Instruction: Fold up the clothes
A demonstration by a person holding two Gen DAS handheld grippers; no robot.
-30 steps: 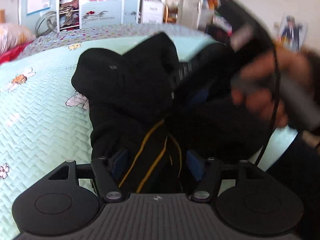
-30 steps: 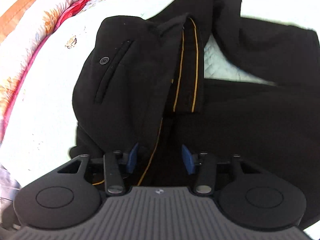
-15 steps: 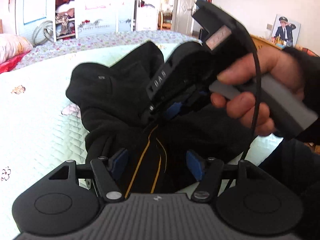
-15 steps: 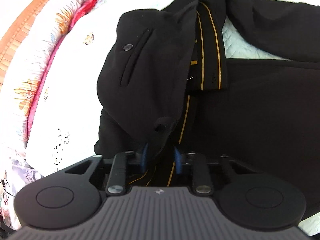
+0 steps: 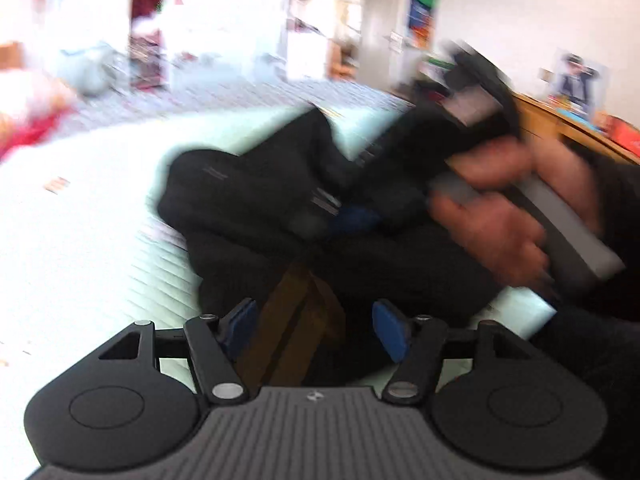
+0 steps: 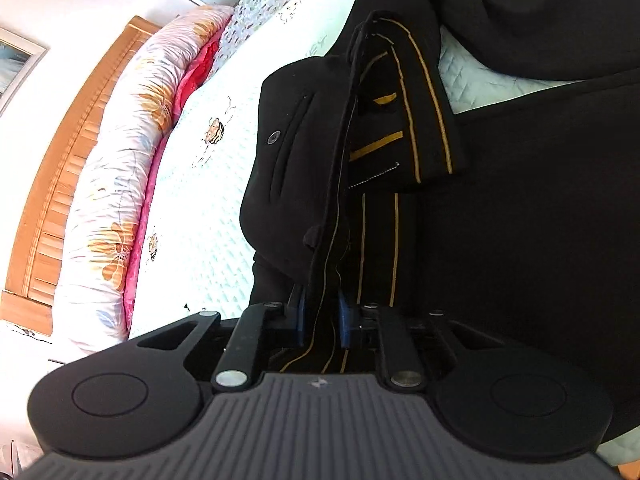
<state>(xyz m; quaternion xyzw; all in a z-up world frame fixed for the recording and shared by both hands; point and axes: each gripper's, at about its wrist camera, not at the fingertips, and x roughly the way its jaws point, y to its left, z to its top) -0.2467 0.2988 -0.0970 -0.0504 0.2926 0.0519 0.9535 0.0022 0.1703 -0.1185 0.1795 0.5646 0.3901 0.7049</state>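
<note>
We see black trousers (image 6: 520,240) with thin gold piping lying on the pale quilted bed (image 6: 216,216). In the right wrist view the waistband end is nearest us and the long axis runs away from the camera, toward the far edge of the bed; one leg (image 6: 540,20) bends off to the right near the top. A back pocket with a button (image 6: 274,137) faces left, toward the rolled floral duvet (image 6: 132,160) along the wooden headboard (image 6: 60,160).

Our right gripper (image 6: 322,322) is closing, its blue pads (image 6: 301,320) narrow, with the upright waistband edge pinched between them.

Our left gripper (image 5: 316,328) stands wide, its blue pads (image 5: 240,322) either side of a gold-striped fold of the trousers without touching it. The left wrist view is blurred; beyond the fold a hand (image 5: 492,220) grips the right gripper's grey handle.
</note>
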